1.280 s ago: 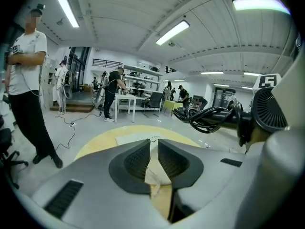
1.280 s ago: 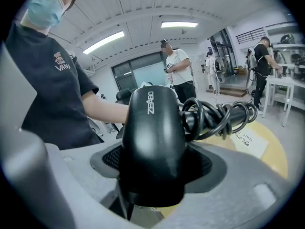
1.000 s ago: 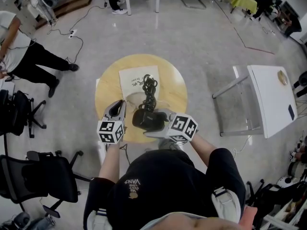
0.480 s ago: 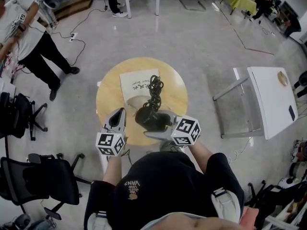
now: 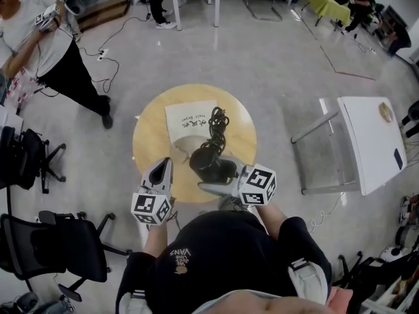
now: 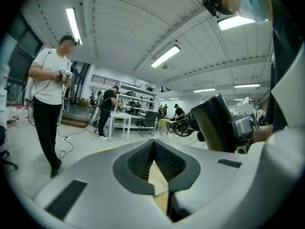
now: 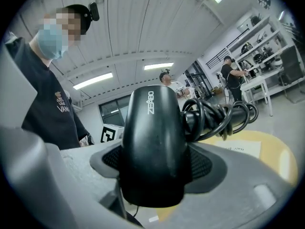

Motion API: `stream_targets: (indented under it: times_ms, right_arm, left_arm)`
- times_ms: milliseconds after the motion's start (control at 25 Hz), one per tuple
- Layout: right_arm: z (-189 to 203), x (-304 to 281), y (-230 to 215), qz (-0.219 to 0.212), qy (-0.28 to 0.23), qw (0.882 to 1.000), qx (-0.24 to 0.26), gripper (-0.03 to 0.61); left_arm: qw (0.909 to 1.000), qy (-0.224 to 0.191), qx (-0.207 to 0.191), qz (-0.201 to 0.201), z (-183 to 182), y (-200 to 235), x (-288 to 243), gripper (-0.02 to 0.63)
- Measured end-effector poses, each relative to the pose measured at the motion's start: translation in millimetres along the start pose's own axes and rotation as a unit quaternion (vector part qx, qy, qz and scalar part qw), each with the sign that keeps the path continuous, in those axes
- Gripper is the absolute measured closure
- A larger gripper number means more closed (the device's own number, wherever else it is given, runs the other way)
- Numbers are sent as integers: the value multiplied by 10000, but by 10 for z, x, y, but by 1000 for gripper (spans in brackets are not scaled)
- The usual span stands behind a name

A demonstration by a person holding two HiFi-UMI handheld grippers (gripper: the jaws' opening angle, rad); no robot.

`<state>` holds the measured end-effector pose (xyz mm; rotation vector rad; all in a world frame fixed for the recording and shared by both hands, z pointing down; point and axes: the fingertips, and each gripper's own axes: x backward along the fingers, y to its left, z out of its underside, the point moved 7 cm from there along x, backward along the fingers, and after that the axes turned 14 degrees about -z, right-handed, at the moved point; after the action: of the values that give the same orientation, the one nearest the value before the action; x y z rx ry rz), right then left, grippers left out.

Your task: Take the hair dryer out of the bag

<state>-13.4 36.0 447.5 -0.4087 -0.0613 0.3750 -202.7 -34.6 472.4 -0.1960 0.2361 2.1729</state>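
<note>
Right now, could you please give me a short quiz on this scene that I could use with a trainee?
1. What does the right hand-held gripper grip? A: a hair dryer; B: a mug; C: nothing.
2. True or false: the white bag lies on the round table, with the hair dryer out of it.
3. Fill the gap: the jaws of the left hand-held gripper are ___, with nothing between them.
Key: 1 A; 2 true; 3 shut.
</note>
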Motion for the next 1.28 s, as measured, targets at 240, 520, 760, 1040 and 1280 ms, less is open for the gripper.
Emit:
stream_targets:
  times_ms: [240, 520, 760, 1040, 1280]
  right_arm:
    - [-51, 36, 9, 3, -330, 9994, -129, 225]
    - [-17, -4, -19, 74, -418, 9988, -227, 225]
    - [25, 15, -34, 96, -450, 9984, -315, 225]
    - [69, -8, -62, 113, -468, 9981, -376, 225]
    - [55, 3, -66, 139, -460, 9982, -345, 225]
  left_arm:
    - [9999, -74, -78, -14, -23, -36, 120, 603]
    - [9998, -60, -196, 9, -6, -52, 221, 603]
    - [9997, -63, -218, 22, -17, -73, 265, 603]
    - [9996, -100, -249, 20, -42, -62, 266, 603]
    - [9996, -126, -234, 37, -63, -89, 256, 603]
